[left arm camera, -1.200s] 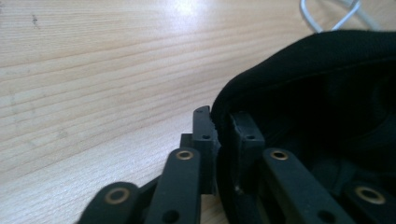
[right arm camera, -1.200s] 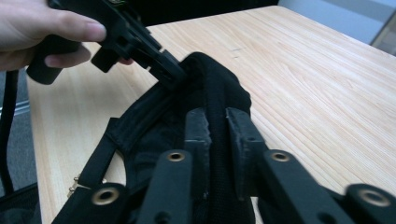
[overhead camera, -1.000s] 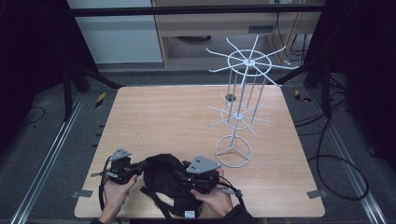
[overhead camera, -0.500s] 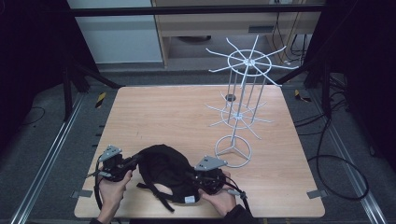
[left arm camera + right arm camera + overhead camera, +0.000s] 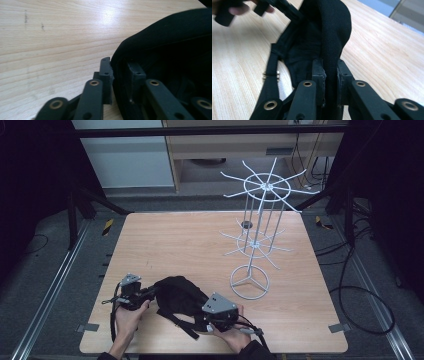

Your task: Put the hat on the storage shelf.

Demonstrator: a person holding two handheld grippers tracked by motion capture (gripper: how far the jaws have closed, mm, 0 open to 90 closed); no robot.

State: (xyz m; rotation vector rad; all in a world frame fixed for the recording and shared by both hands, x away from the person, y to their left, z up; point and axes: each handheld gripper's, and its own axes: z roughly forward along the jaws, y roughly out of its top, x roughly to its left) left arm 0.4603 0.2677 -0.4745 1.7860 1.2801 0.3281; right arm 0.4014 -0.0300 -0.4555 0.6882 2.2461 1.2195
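Light wooden worktop [image 5: 200, 245]: broad bare area ahead. One black fabric bag [image 5: 180, 295] lies near the front edge, my left fingers [image 5: 120, 72] and right fingers [image 5: 330, 75] clamped on its rim. One white wire rack [image 5: 260, 220] stands right.

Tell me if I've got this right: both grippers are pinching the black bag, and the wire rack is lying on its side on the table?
Not quite. The high view shows the wire rack standing upright on its ring base. Both the left gripper and right gripper do pinch the black bag.
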